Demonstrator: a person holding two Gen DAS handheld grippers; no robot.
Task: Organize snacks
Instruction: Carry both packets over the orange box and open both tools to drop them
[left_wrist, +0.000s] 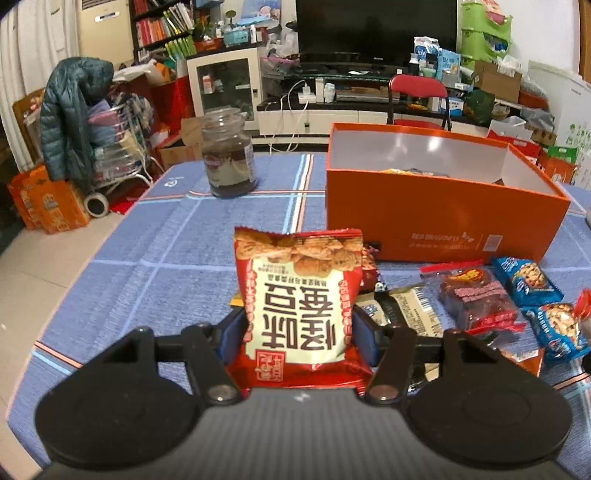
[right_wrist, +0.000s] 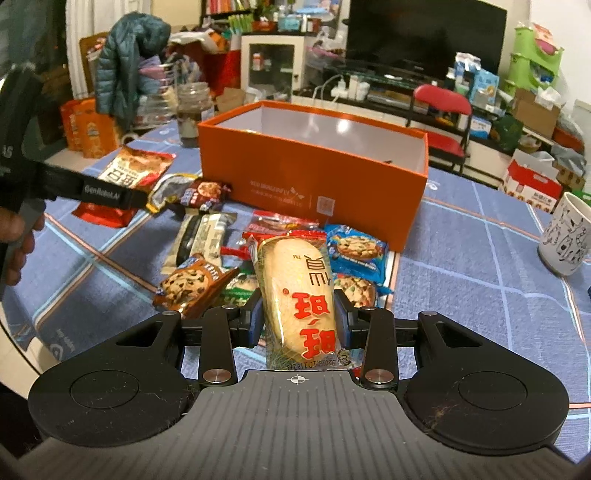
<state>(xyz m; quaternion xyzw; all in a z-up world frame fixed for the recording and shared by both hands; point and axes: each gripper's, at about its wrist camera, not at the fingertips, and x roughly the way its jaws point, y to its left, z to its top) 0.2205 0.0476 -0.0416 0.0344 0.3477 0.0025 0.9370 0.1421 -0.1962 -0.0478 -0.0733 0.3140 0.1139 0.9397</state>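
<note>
My left gripper (left_wrist: 297, 332) is shut on a red and white snack bag (left_wrist: 299, 302), held upright above the blue checked tablecloth (left_wrist: 147, 258). My right gripper (right_wrist: 299, 317) is shut on a clear rice cracker packet (right_wrist: 295, 291) with red characters. An open orange box (left_wrist: 439, 218) (right_wrist: 314, 173) stands beyond both, with some snacks just visible inside. Loose snacks lie in front of it: blue cookie packs (left_wrist: 528, 280) (right_wrist: 356, 247), a brown cookie pack (right_wrist: 192, 280), a dark red packet (left_wrist: 476, 299). In the right wrist view the left gripper (right_wrist: 110, 195) and its red bag (right_wrist: 125, 177) show at the left.
A glass jar (left_wrist: 229, 155) with dark contents stands at the table's far left. A white mug (right_wrist: 565, 236) sits at the right. A red chair (left_wrist: 417, 96) stands behind the box. A person's hand (right_wrist: 18, 240) holds the left tool. The floor lies beyond the table's left edge.
</note>
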